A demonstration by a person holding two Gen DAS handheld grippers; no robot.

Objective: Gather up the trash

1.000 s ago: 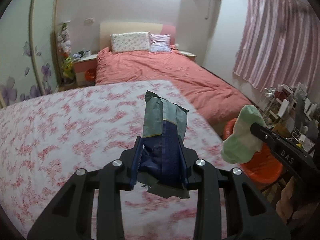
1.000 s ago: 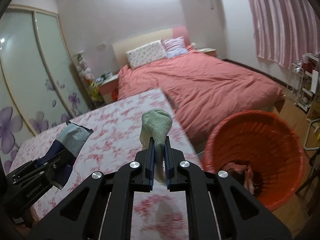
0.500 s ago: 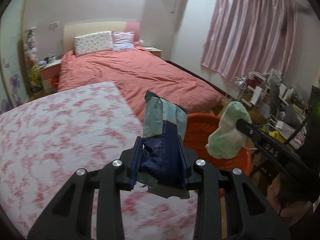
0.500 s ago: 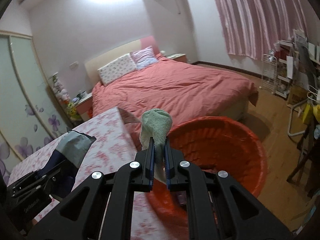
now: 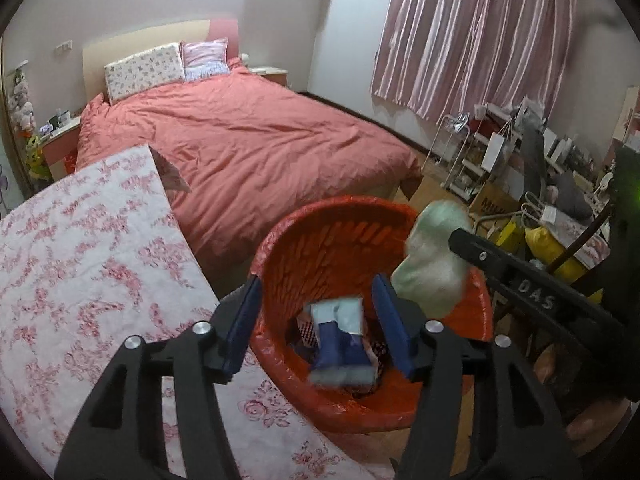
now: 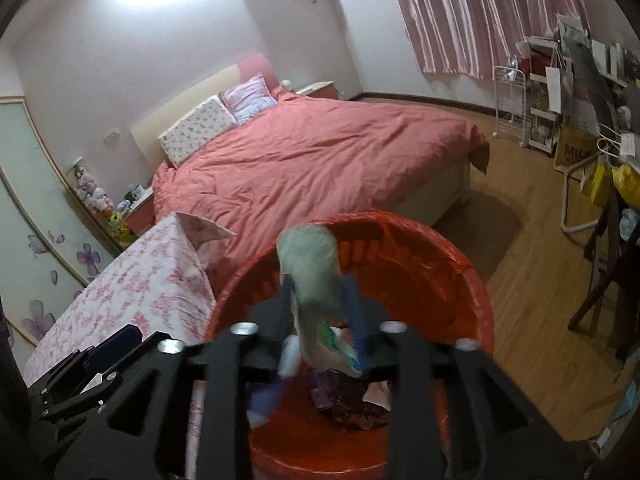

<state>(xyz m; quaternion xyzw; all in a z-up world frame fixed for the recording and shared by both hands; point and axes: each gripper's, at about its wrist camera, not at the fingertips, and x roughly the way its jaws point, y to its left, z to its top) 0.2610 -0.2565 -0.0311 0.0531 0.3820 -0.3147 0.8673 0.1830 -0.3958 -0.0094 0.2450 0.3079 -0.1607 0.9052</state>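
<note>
Salmon-covered bed [image 5: 240,140]; pink curtains [image 5: 480,36]; wooden floor [image 6: 532,280].

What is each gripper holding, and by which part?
Nothing firmly: the left gripper is opening, its blue wrapper dropping into the orange basket. The right gripper is opening around the green wad.

Both tongs now over the orange basket [image 5: 332,236], jaws opening, blue wrapper [image 5: 340,344] apparently dropped inside.
</note>
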